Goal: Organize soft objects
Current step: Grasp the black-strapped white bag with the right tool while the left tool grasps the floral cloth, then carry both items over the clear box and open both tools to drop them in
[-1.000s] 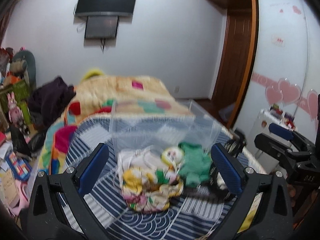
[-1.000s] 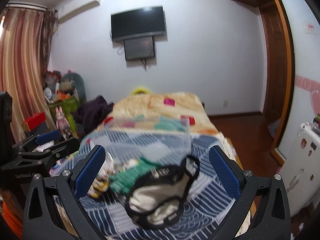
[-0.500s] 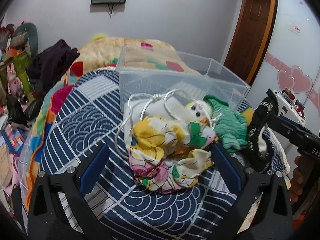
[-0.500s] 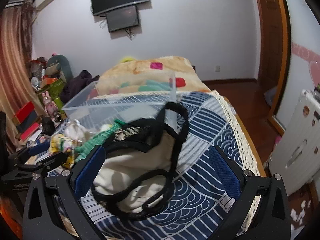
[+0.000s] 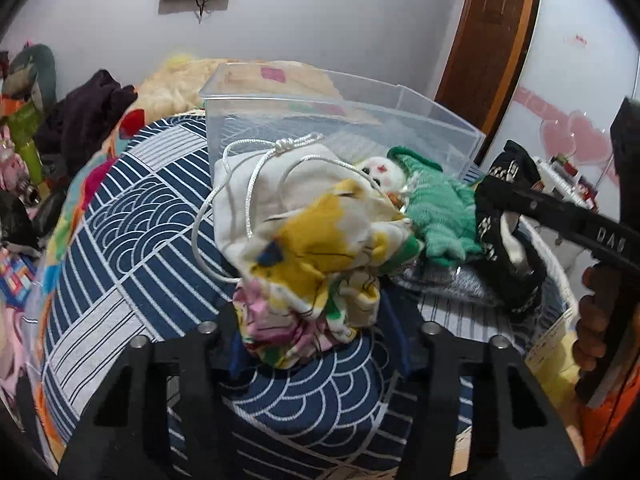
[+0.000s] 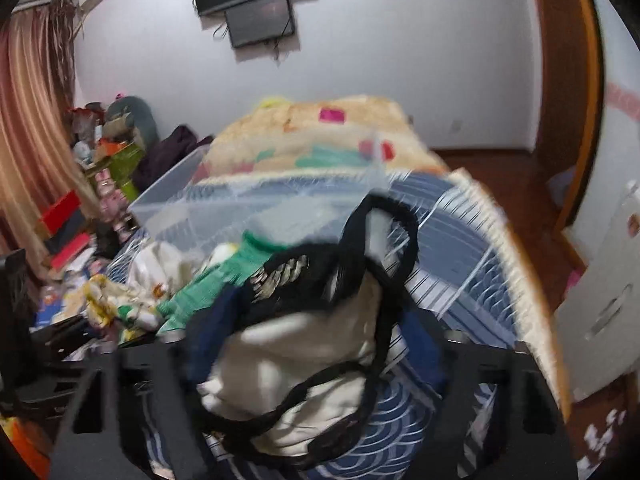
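Both grippers closed in, floral pouch (image 5: 316, 256) clamped, clear bin (image 5: 340, 120) behind

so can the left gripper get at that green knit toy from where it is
Probably not directly: the left gripper appears closed on the floral drawstring bag, which lies between it and the green knit toy. The toy's top looks uncovered, so it could be reached once the bag moves.

The soft cloth drawstring pouch (image 5: 320, 240) is white with yellow, pink and green floral print; the knitted toy (image 5: 440, 216) is mint green. The quilted bedspread (image 5: 132, 240) shows navy with white wave lines. The blurred cream bag (image 6: 304, 360) seems black-trimmed
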Tool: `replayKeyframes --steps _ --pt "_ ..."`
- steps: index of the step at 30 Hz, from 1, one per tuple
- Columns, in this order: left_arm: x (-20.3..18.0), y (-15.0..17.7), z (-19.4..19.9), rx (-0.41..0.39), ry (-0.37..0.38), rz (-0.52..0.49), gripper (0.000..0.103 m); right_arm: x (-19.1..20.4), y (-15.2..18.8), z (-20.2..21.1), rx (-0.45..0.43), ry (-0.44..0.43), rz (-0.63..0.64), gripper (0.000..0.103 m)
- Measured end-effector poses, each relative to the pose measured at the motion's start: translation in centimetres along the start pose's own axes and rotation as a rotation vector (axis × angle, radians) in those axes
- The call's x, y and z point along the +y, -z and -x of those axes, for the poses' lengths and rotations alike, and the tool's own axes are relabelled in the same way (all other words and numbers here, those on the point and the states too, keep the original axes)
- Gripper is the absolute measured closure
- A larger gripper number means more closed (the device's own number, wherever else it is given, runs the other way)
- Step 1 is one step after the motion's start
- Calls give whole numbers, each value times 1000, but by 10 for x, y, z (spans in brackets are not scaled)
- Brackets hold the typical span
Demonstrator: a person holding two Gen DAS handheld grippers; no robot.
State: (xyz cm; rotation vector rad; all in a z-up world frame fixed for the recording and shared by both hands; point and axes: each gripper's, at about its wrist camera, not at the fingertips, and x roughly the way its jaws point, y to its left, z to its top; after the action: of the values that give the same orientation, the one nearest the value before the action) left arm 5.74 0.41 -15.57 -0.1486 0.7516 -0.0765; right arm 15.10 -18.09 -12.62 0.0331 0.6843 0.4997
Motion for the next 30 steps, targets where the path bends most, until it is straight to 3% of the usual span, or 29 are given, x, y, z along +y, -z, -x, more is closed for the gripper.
replayKeyframes --steps 2,6,10,21,30 --pt "0 2 3 -3 -11 -8 60 -1 3 2 -5 1 -2 42" --pt "7 5 11 -5 8 20 74 1 7 8 -14 3 7 58" --pt "12 5 22 -32 17 17 85 1 6 12 -25 -4 1 65" --pt "10 -9 50 -118 5 -13 86 -1 -6 41 -136 6 -8 69" --pt "11 -53 68 -190 11 -17 86 7 -30 57 -231 10 33 69"
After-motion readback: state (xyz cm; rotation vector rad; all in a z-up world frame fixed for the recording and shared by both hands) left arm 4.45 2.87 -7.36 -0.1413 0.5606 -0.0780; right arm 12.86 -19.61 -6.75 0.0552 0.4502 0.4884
